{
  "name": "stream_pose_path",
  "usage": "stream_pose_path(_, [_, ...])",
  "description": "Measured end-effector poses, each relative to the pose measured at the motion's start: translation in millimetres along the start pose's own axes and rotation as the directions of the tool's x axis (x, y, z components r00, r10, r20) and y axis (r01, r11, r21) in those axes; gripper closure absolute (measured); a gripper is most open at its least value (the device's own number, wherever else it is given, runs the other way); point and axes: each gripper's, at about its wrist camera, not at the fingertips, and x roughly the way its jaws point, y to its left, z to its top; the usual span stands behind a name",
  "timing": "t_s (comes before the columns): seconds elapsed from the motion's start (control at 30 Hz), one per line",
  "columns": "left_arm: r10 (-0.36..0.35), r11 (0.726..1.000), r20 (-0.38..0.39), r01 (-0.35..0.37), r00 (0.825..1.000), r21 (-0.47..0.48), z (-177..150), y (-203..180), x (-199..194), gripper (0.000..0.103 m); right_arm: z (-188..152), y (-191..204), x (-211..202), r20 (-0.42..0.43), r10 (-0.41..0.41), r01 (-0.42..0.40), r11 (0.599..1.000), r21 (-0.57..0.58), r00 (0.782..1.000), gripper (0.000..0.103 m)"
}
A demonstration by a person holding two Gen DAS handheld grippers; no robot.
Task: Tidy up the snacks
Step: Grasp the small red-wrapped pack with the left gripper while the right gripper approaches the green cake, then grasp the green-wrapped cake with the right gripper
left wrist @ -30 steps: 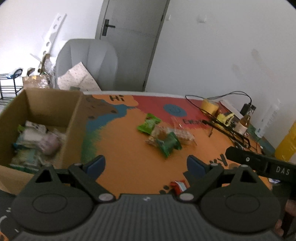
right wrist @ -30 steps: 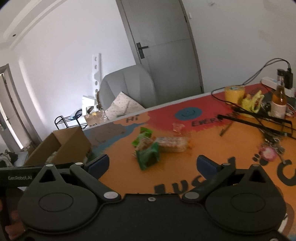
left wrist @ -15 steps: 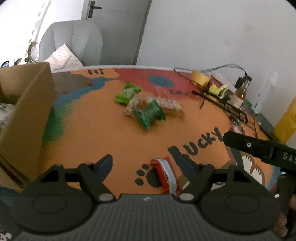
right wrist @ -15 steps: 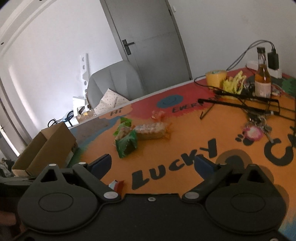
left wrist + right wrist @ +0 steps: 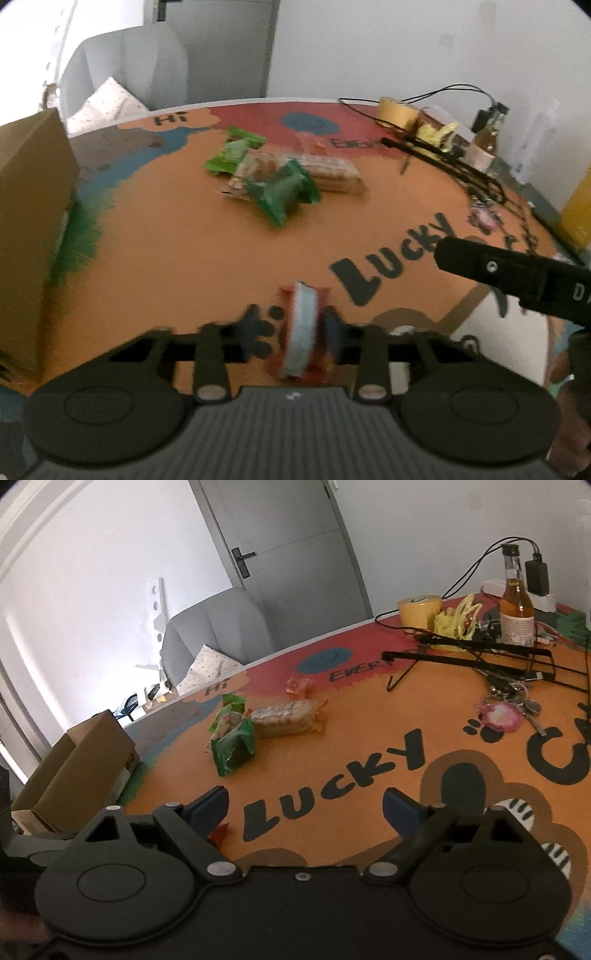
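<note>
My left gripper (image 5: 304,328) is shut on a red and pale blue snack packet (image 5: 301,328) just above the orange table mat, near its front edge. A pile of snacks lies mid-table: a dark green packet (image 5: 282,190) (image 5: 234,747), a light green packet (image 5: 234,153) (image 5: 229,716), a clear pack of crackers (image 5: 325,173) (image 5: 286,718) and a small orange wrapper (image 5: 299,686). The cardboard box (image 5: 31,229) (image 5: 79,753) stands at the left. My right gripper (image 5: 304,805) is open and empty above the "LUCKY" lettering.
At the right of the table are a yellow tape roll (image 5: 419,609), a bottle (image 5: 517,609), a black wire stand (image 5: 476,659), keys with a pink fob (image 5: 502,712) and cables. A grey chair (image 5: 218,627) stands beyond the far edge.
My left gripper moved forward and closed its fingers on the red and blue packet. My right gripper swung a little to the right and stayed open.
</note>
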Motion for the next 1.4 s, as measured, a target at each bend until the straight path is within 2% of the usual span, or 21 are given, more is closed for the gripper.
stream_pose_path(0.07, [-0.005, 1.000, 0.000, 0.005, 1.000, -0.022, 2.4, 7.4, 0.4, 0.084, 0.4, 2.6, 3.6, -0.004, 0.004, -0.004, 1.000, -0.005, 1.000, 0.013])
stream_pose_path(0.3, [0.008, 0.998, 0.036, -0.006, 0.999, -0.055, 8.8, 28.1, -5.8, 0.084, 3.3, 13.7, 16.4, -0.013, 0.013, -0.014, 1.000, -0.019, 1.000, 0.016])
stream_pose_path(0.67, [0.042, 0.995, 0.093, -0.033, 0.995, -0.095, 30.8, 57.4, -16.2, 0.084, 18.3, 37.4, 38.2, 0.005, -0.010, 0.010, 0.999, -0.053, 1.000, 0.016])
stream_pose_path(0.8, [0.049, 0.993, 0.107, -0.037, 0.993, -0.108, 39.5, 67.1, -18.3, 0.084, 24.5, 42.2, 47.6, 0.005, 0.012, -0.012, 0.999, -0.042, 1.000, 0.016])
stream_pose_path(0.9, [0.051, 0.994, 0.114, -0.039, 0.992, -0.106, 45.4, 71.3, -19.2, 0.084, 31.0, 48.1, 55.6, 0.010, 0.037, -0.036, 0.998, -0.043, 0.999, 0.016])
stream_pose_path(1.27, [0.063, 0.992, 0.118, -0.049, 0.991, -0.120, 55.3, 86.9, -12.6, 0.084, 41.7, 65.2, 98.5, -0.016, 0.033, -0.034, 0.998, -0.058, 0.999, 0.018])
stream_pose_path(1.4, [0.067, 0.990, 0.111, -0.052, 0.992, -0.133, 54.6, 90.3, -7.3, 0.084, 43.2, 67.7, 111.4, -0.021, 0.037, -0.038, 0.998, -0.056, 0.999, 0.028])
